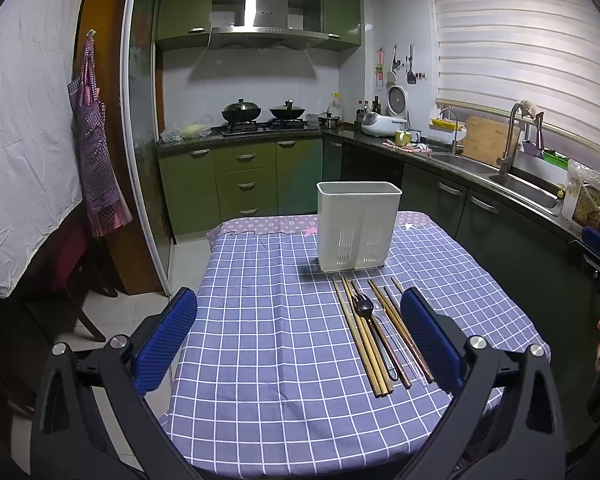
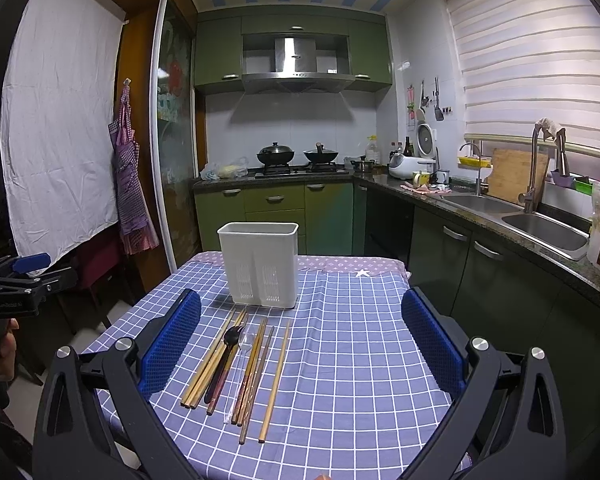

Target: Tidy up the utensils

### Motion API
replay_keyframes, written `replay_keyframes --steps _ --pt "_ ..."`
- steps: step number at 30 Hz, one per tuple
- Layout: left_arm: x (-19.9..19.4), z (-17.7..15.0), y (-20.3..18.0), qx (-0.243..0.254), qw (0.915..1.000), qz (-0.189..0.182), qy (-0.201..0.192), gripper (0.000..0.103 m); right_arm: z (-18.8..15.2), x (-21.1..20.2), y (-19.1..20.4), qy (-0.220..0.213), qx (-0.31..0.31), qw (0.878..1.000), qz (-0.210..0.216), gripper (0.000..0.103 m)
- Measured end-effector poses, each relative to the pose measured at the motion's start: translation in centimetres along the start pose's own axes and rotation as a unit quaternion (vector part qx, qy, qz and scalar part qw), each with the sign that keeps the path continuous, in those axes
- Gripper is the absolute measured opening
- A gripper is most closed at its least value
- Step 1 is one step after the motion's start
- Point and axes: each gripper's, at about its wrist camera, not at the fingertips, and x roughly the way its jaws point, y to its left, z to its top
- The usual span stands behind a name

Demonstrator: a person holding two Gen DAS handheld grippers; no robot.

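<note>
Lying between the open right tool (image 2: 300,344) fingers: chopsticks (image 2: 256,368).

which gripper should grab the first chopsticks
Probably the right gripper: the chopsticks lie between its open fingers, while they sit off by the left gripper's right finger.

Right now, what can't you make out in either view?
- Holder inside: both views, hidden by its own walls.
- Chopsticks count: both views, they overlap with the fork and the clear spoon.
- Right claw: left view, cut by the edge.
- Clear spoon handle: faint.
</note>
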Motion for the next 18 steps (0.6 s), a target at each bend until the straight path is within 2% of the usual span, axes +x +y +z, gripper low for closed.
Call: replay_keyframes --steps 18 --pt "0.03 0.29 0.04 0.001 1.0000 0.002 0.008 0.097 -0.06 0.43 -0.14 0.004 0.003 1.000 0.002 0.099"
